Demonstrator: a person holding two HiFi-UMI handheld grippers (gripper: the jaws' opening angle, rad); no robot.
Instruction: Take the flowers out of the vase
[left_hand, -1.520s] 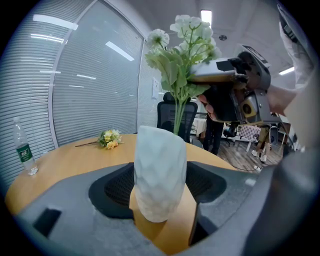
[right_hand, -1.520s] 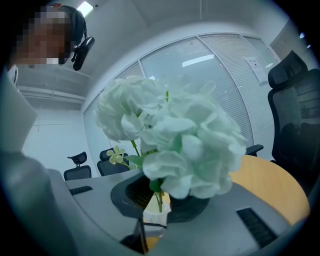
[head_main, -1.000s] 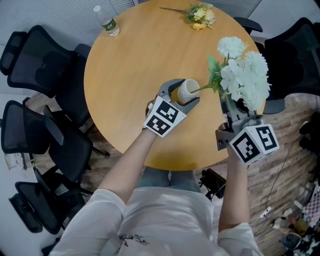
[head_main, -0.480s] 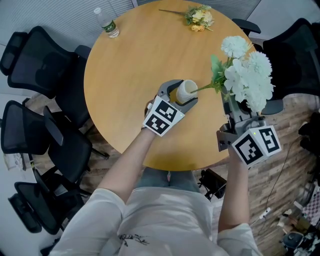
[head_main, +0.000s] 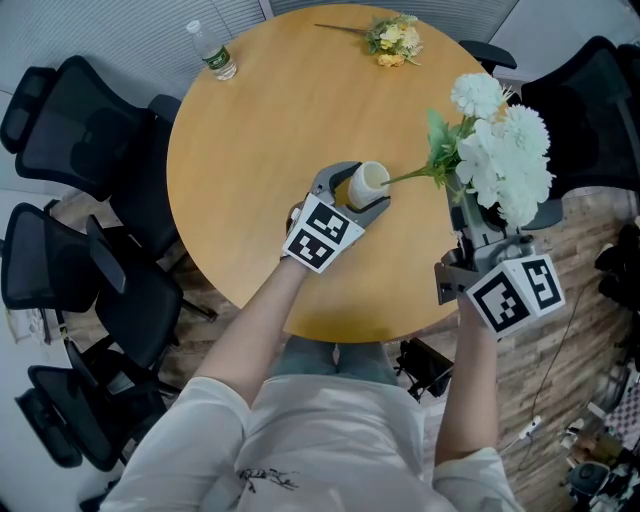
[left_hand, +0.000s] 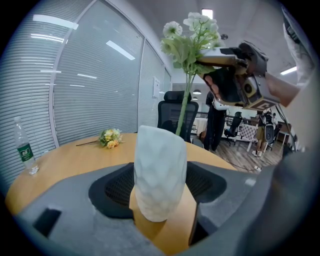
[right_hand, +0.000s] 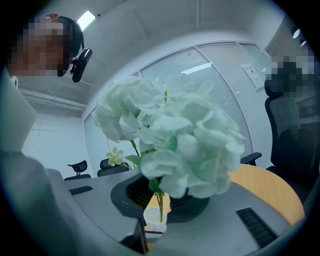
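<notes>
Round worktop (head_main: 250, 150) open across the middle, office chairs (head_main: 60, 130) crowding the 9 o'clock rim | left hand-held gripper (head_main: 352, 190) clamped on white vase (head_main: 368, 183) near 5 o'clock | right hand-held gripper (head_main: 478, 215) gripping white flowers (head_main: 505, 150) past the 3 o'clock edge, stem end in vase mouth

The head view looks steeply down from well above onto the round counter (head_main: 240, 130). The left gripper view sits low, looks across this counter, and is very near the white vase (left_hand: 159, 172). The right gripper view looks from the counter's edge through the white flowers (right_hand: 175, 145), close before it, to the same vase.
</notes>
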